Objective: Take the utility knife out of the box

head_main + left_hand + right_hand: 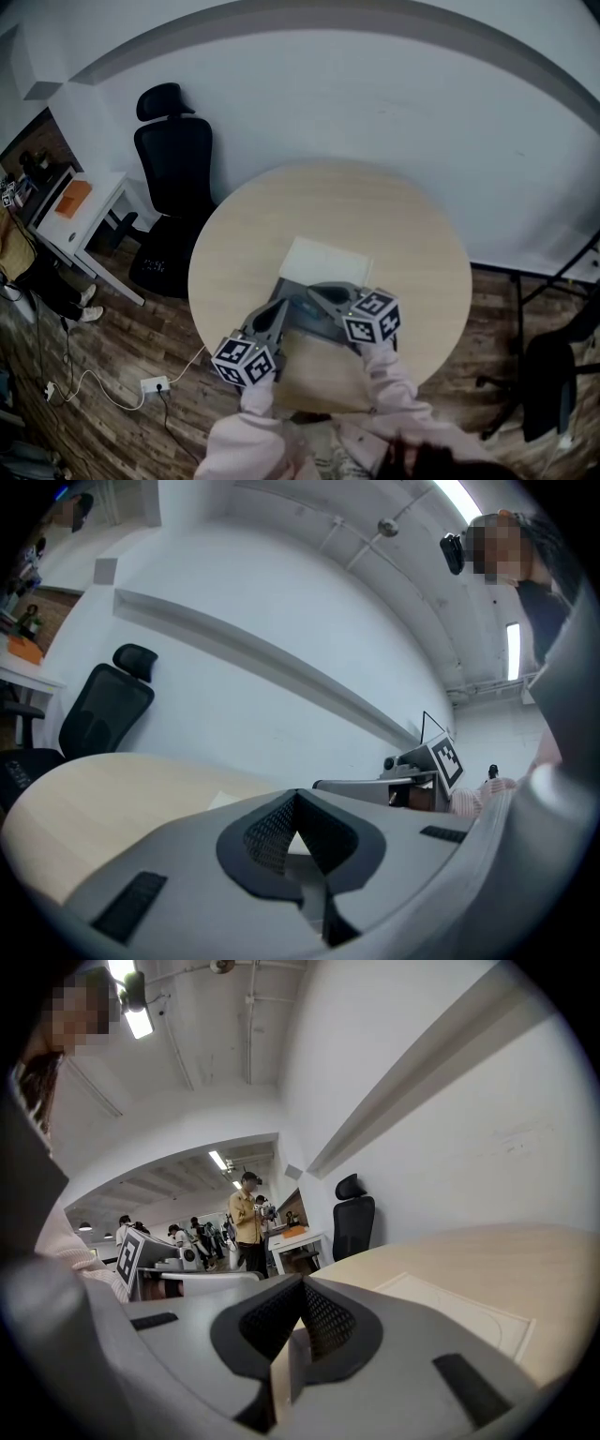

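Centrally, flat white box (325,262) on round table (422,246), contents hidden; left gripper (296,797), right gripper (302,1281) jaws pressed together, holding nothing.

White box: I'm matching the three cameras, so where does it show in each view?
Head view: white box, near the centre.
Left gripper view: only its corner, lower left of centre.
Right gripper view: box lower right, lying flat.
Shared landmark: black office chair, in all three.

A flat white box (323,261) lies closed (lid seated flat) near the middle of the round table (422,225)
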The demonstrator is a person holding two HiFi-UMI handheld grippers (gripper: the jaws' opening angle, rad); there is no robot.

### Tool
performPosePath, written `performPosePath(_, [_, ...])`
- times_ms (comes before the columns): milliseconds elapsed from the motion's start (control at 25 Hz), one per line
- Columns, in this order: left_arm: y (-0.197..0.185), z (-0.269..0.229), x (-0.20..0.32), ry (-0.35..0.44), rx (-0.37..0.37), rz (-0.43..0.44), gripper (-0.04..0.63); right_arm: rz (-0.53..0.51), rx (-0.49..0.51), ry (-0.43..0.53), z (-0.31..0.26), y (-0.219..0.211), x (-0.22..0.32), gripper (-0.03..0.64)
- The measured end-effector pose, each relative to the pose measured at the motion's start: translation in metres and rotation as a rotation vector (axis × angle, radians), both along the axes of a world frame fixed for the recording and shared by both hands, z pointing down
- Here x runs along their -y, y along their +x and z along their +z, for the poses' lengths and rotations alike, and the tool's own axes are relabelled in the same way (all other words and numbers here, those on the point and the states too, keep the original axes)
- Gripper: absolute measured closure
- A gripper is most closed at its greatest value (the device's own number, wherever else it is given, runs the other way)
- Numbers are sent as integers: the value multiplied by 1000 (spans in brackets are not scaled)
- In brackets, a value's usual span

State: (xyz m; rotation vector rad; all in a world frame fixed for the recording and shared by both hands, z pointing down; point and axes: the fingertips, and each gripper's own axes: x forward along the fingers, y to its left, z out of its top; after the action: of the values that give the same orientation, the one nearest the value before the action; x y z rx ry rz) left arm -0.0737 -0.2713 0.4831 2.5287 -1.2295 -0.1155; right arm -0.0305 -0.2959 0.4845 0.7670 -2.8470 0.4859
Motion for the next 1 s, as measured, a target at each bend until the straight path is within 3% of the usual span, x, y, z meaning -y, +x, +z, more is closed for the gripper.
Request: performPosePath(1000, [-7,61,22,-178,-59,76,597,8,-145,-178,75,-20,21,627])
